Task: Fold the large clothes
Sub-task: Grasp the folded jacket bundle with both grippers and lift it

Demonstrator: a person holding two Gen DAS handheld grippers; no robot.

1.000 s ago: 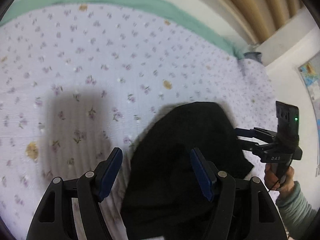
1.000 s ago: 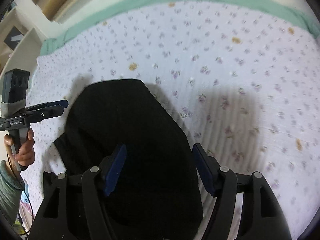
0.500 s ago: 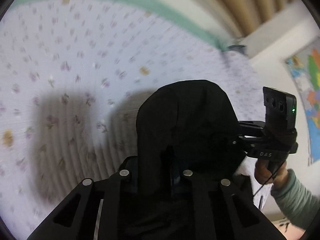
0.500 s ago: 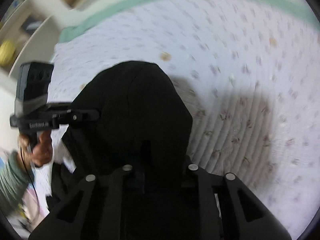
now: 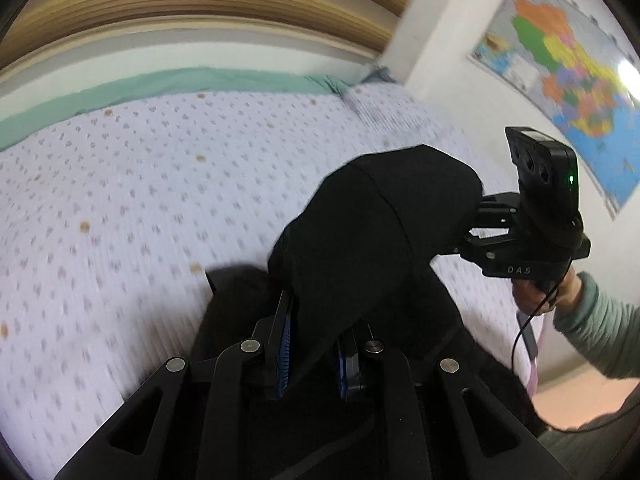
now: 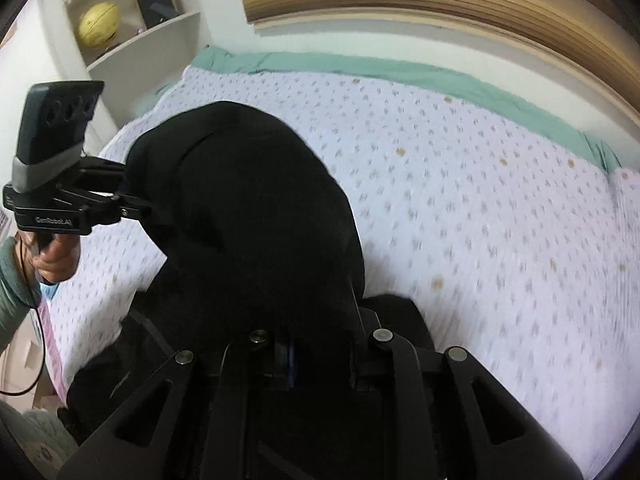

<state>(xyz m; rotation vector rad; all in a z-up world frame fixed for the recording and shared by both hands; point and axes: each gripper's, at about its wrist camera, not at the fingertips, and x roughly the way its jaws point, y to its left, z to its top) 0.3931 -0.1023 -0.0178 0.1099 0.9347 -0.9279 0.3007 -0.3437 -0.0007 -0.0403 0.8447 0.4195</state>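
Now, both wrist views, entries by item:

Garment: black garment point(image 5: 384, 232), large, dark, no print visible; type cannot be told. It is held above the bedspread as a draped ridge, one fold caught at each end.

Long axis: runs gripper to gripper, crosswise to the near edge of the bed; loose cloth hangs from that ridge toward the mattress and bunches below the fingers.

Left gripper point(image 5: 314, 354): clenched on a fold of the garment; blue pads point(image 5: 285, 356) press the cloth from both sides. In the right wrist view it shows at the left, fingers buried in the fabric.

Right gripper point(image 6: 320, 346): likewise clenched on the garment; cloth covers most of the fingers, with only a sliver of blue pad showing. In the left wrist view it enters from the right.

Hands: right hand point(image 5: 538, 294) and left hand point(image 6: 54, 258) each grip a handle; grey-green sleeves on both.

Bedspread point(image 5: 132, 200): pale lilac with small floral print, green sheet along the far edge.

Surroundings: wall map point(image 5: 568, 76) to one side; shelf with a yellow ball point(image 6: 98, 24) to the other.
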